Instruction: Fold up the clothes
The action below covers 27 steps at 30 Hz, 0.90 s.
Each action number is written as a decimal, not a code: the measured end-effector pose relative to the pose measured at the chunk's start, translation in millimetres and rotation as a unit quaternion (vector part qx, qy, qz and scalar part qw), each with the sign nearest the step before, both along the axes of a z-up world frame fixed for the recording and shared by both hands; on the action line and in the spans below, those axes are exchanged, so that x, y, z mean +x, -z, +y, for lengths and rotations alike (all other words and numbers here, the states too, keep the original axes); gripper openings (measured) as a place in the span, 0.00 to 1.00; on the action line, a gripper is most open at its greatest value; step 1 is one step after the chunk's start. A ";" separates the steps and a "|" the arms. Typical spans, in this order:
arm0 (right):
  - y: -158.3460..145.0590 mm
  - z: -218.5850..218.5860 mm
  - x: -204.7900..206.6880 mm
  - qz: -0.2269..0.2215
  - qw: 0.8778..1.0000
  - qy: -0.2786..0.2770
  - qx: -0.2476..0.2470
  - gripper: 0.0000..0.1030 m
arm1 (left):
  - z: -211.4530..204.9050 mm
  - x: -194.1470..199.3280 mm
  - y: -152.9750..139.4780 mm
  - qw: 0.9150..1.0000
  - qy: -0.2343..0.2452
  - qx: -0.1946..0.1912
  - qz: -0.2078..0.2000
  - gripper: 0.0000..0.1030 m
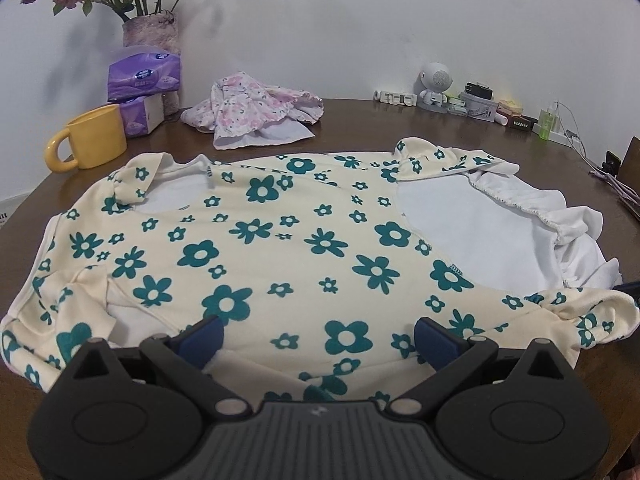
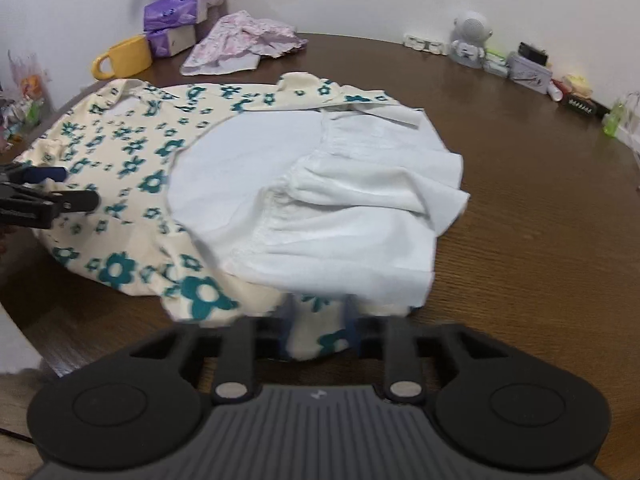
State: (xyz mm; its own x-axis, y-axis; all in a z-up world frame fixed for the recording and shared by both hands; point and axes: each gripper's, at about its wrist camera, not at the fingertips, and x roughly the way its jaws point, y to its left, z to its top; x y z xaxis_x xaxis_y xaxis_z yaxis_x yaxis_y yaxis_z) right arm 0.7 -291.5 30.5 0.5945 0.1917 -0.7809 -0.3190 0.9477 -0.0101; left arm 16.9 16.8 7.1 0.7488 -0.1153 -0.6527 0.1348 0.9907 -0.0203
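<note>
Floral dress [image 1: 280,240], cream w/ teal flowers, is spread flat across most of the near half of a dark brown wood table [image 1: 460,128], white skirt lining [image 1: 520,208] bunched up at its right end. Table's round-edged and pushed up against a plain white wall [image 1: 360,20].

Other stuff is all along the back, well apart from the dress: yellow mug [image 1: 92,140] at far left, purple tissue packs [image 1: 144,80] stacked behind it, vase w/ dried roses [image 1: 150,32] behind those. Crumpled pink floral garment [image 1: 248,112] sits mid-table just past the dress. Over on the right there's a small white robot speaker [image 1: 434,84], plus little boxes, a green bottle [image 1: 548,124] and some cables. Nothing's lying on top of the dress.

Left gripper [image 1: 318,336] hovers over the near hem, jaws wide apart, blue pads either side of the fabric but not pinching it afaict. Right gripper [image 2: 318,328] is clamped down on a fold of the flowered hem near the white lining, cloth bunched betw the pads; pic's a bit blurry there.
</note>
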 end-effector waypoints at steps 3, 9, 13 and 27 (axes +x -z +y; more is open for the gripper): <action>-7.9 -3.2 -1.3 -0.008 1.000 0.009 0.011 0.00 | -0.6 -1.3 0.8 1.000 0.002 0.003 -0.003 0.99; -39.8 -20.9 0.5 -0.075 0.995 0.048 0.040 0.00 | -0.2 -0.8 0.8 1.000 -0.001 0.000 -0.004 0.99; -44.0 -22.9 18.3 -0.101 0.993 0.062 0.030 0.00 | 0.0 -1.2 1.7 1.000 -0.003 0.001 -0.008 0.99; -0.4 -11.3 42.1 -0.055 0.997 0.061 0.014 0.02 | 7.5 -3.6 1.6 1.000 -0.017 -0.002 -0.013 0.99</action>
